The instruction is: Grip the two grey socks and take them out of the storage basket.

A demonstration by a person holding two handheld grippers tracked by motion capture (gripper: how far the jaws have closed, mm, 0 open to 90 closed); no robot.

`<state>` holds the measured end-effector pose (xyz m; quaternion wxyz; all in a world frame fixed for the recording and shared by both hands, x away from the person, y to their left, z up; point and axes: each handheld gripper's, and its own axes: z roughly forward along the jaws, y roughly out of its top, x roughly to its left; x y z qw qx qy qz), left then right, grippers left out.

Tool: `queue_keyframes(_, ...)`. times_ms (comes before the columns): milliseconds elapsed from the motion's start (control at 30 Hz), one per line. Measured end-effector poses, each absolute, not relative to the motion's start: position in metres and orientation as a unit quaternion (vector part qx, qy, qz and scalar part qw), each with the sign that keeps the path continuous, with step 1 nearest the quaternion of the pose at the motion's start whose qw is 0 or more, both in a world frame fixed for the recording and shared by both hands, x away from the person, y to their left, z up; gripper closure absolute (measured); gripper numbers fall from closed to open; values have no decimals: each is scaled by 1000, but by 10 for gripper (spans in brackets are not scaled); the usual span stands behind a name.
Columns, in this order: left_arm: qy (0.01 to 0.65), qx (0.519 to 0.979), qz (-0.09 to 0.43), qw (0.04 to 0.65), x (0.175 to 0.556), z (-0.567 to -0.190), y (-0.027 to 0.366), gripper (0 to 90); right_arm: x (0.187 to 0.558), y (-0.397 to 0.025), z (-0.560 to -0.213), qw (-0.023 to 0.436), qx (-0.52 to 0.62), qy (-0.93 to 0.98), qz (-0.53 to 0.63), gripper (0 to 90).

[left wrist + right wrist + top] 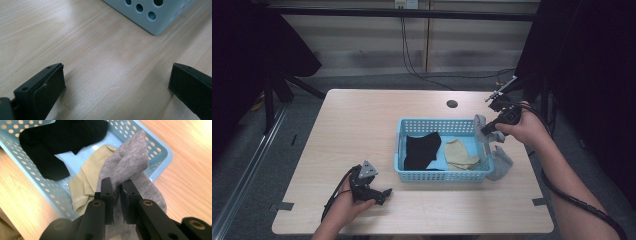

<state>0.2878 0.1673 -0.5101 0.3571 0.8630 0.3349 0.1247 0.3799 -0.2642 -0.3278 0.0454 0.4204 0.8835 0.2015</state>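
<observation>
Item: grey sock [130, 165], which our right gripper [117, 192] pinches over the blue basket's [163, 153] right rim. Our left gripper [116, 82] rests on the table [100, 50], jaws spread, holding nothing.

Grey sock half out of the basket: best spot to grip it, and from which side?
Probably as the right gripper grips it now: jaws shut on the bunched upper part of the grey sock, coming from above at the right rim of the blue basket. That fold stands raised; the lower end drapes outside onto the table, flat and harder to pinch.
</observation>
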Motion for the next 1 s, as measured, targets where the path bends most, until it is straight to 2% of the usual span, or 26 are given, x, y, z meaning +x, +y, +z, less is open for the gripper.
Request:
queue_keyframes(600, 335, 863, 125, 357, 288, -510, 167, 0, 372, -304, -336, 49, 453, 867, 203, 816)
queue_keyframes(1000, 332, 866, 125, 354, 288, -510, 168, 0, 371, -329, -371, 41, 475, 858, 190, 814)
